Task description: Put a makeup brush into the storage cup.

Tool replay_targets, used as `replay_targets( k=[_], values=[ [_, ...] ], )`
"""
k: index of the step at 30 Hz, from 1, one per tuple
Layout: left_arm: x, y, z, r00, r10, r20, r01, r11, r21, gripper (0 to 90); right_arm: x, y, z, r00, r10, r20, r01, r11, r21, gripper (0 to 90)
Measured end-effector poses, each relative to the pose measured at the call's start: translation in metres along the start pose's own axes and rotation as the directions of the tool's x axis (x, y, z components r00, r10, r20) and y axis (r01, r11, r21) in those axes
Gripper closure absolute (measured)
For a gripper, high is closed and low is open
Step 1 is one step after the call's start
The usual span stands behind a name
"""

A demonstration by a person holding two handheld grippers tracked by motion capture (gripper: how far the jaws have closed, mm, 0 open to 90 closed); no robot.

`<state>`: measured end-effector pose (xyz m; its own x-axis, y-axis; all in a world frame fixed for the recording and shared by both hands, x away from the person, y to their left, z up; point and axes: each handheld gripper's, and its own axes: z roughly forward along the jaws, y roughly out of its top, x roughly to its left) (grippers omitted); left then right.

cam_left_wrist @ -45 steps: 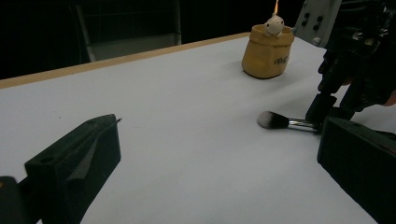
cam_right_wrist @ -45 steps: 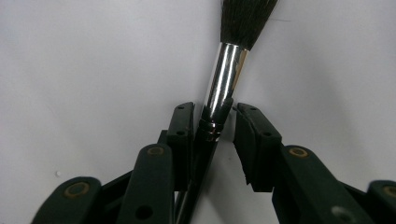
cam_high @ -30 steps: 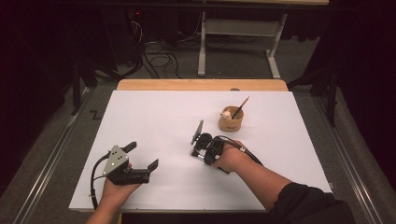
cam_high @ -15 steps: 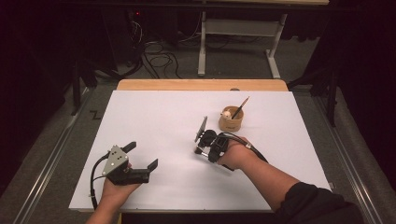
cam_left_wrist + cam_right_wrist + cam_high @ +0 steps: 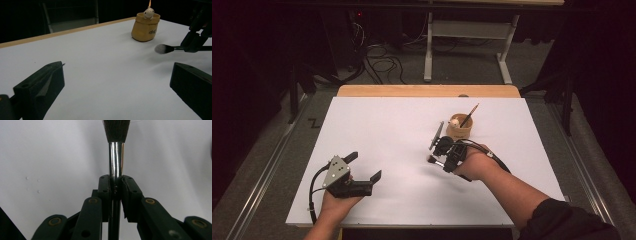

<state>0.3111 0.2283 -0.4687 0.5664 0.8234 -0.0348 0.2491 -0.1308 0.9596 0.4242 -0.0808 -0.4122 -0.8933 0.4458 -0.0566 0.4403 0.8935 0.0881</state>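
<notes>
Brush (image 5: pixel 115 157) sits pinched at its metal ferrule in your right gripper (image 5: pixel 447 150), bristles ahead, just short of the holder cup (image 5: pixel 459 131). Tilt the handle up, lift clear of the rim, then lower in. Left gripper (image 5: pixel 362 170) idles spread.

Lab or data-capture room, not a home. Bench (image 5: pixel 377 125) is a wooden top covered edge to edge with a plain white sheet (image 5: pixel 392 200), nearly bare. Surroundings are dark. Grey carpet floor (image 5: pixel 272 150), loose cables (image 5: pixel 377 55) tangled behind the bench, white metal frame of another desk (image 5: pixel 507 60) beyond. Metal rails (image 5: pixel 257 185) run along both sides of the bench.
</notes>
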Motion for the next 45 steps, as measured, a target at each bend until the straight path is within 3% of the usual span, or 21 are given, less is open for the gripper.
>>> replay_targets(
  k=[10,28,45],
  values=[
    [0.001,0.001,-0.002,1.0,-0.005,-0.001,0.005,1.0,-0.007,0.3,-0.001,-0.014,0.002,1.0,0.002,0.007,-0.002,1.0,0.023,79.6],
    [0.0,0.0,0.0,1.0,0.002,0.005,-0.002,1.0,0.007,0.2,-0.027,-0.066,-0.01,0.9938,0.109,0.025,-0.109,0.994,0.018,79.7],
    [-0.001,-0.002,0.001,1.0,0.004,0.006,-0.004,0.9999,0.016,0.3,-0.042,-0.098,-0.01,0.9891,0.144,0.032,-0.144,0.99,0.005,79.6]
  ],
)
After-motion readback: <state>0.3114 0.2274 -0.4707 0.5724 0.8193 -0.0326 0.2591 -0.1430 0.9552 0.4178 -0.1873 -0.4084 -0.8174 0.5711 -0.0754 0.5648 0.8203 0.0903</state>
